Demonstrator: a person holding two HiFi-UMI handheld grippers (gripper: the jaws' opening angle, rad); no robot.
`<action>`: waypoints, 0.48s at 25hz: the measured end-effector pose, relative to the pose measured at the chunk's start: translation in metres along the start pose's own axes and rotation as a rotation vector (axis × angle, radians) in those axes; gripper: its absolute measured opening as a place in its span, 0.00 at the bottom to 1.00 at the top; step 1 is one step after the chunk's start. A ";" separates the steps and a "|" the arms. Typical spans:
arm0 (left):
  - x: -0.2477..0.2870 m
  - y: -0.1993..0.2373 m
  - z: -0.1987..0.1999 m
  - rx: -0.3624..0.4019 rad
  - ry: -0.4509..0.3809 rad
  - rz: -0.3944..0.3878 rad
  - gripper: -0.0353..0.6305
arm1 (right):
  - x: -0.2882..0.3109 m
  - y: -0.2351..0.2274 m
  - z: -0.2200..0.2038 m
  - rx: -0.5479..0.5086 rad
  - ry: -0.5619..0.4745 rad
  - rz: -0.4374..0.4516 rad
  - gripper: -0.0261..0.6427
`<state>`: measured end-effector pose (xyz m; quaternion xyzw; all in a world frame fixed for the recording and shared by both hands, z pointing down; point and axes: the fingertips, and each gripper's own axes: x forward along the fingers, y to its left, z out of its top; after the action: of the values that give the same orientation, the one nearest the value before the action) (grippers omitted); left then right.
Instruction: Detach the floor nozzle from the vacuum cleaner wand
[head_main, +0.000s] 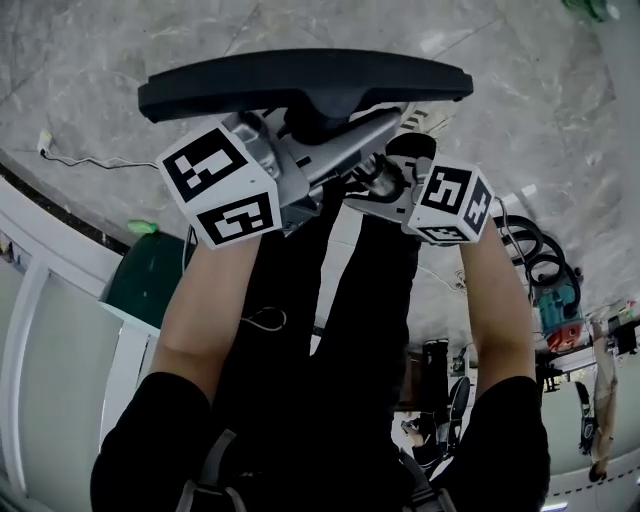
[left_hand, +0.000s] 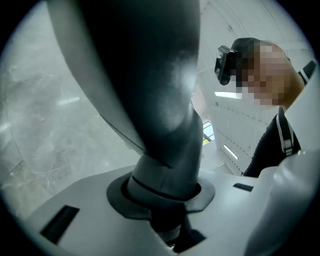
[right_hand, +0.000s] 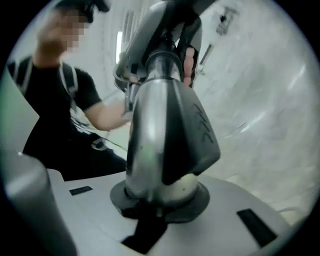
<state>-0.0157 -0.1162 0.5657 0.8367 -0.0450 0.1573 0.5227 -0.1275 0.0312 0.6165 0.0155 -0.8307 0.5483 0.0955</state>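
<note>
In the head view, a black bar-shaped plastic floor nozzle (head_main: 300, 85) lies across the upper middle of the frame, over the grey marble floor (head_main: 90, 60). Just below it, a silver metal wand (head_main: 345, 150) sits between the left gripper (left_hand: 165, 197), left of centre, and the right gripper (right_hand: 160, 200), right of centre. A thin white cable (head_main: 80, 160) lies on the floor at the upper left edge. A dark green bin (head_main: 150, 275) stands at the left, below the left gripper. Coiled black hoses (head_main: 535, 250) lie at the right edge. In each gripper view the held part rises from between the jaws toward the upper middle.
</note>
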 end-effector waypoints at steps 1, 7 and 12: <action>-0.003 -0.003 0.007 0.042 -0.010 0.000 0.23 | -0.002 -0.021 0.007 -0.059 -0.003 -0.227 0.14; -0.012 -0.002 0.025 0.127 0.008 0.101 0.27 | -0.026 -0.068 0.026 -0.176 -0.005 -0.869 0.13; -0.024 -0.022 0.018 0.066 0.051 -0.010 0.24 | 0.004 0.031 0.007 0.013 0.060 0.022 0.12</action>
<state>-0.0295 -0.1244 0.5316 0.8494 -0.0221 0.1771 0.4966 -0.1368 0.0374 0.5859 -0.0092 -0.8241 0.5547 0.1142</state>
